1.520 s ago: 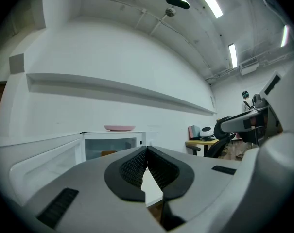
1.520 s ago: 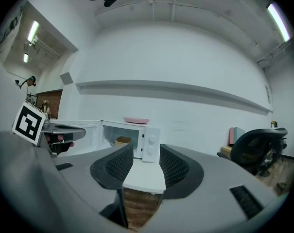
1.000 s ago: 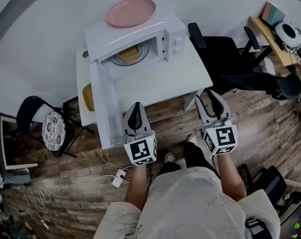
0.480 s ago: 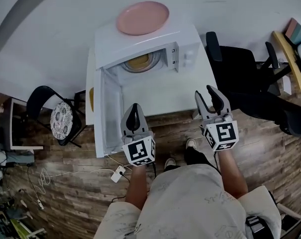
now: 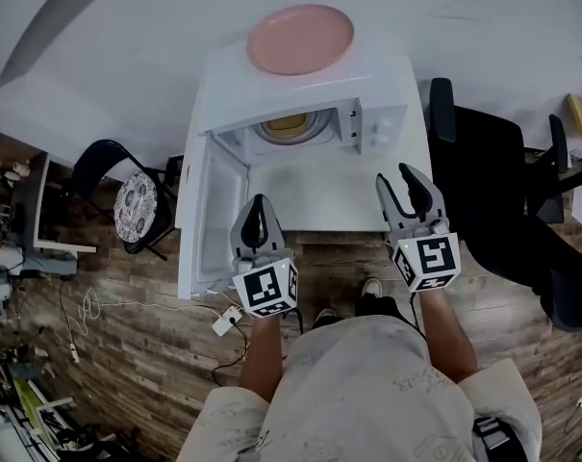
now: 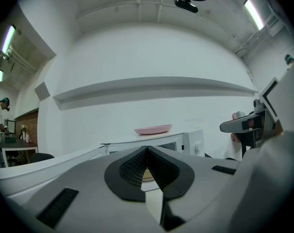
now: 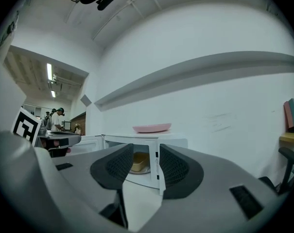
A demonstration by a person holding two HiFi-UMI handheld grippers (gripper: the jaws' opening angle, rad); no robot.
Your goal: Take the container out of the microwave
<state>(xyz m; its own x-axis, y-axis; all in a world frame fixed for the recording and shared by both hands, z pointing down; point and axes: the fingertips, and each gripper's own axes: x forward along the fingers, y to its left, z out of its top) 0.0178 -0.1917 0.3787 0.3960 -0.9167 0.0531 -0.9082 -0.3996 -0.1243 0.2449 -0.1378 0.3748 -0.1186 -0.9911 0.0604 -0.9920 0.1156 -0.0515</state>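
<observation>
A white microwave (image 5: 382, 77) stands on a white table (image 5: 310, 195) with its door (image 5: 212, 221) swung open to the left. Inside sits a yellowish container (image 5: 288, 123) on the turntable, also seen as a tan container (image 7: 139, 162) in the right gripper view. My left gripper (image 5: 257, 221) hangs shut and empty at the table's near edge, beside the open door. My right gripper (image 5: 406, 189) is open and empty near the table's right front corner. Both are well short of the microwave's opening.
A pink plate (image 5: 300, 38) lies on top of the microwave. A black office chair (image 5: 483, 152) stands to the right of the table, a black chair with a patterned cushion (image 5: 137, 205) to the left. A power strip (image 5: 223, 321) and cable lie on the wooden floor.
The view has shifted, so the microwave and table now sit more to the right and squarer to me. Both grippers hold about the same place before my body.
</observation>
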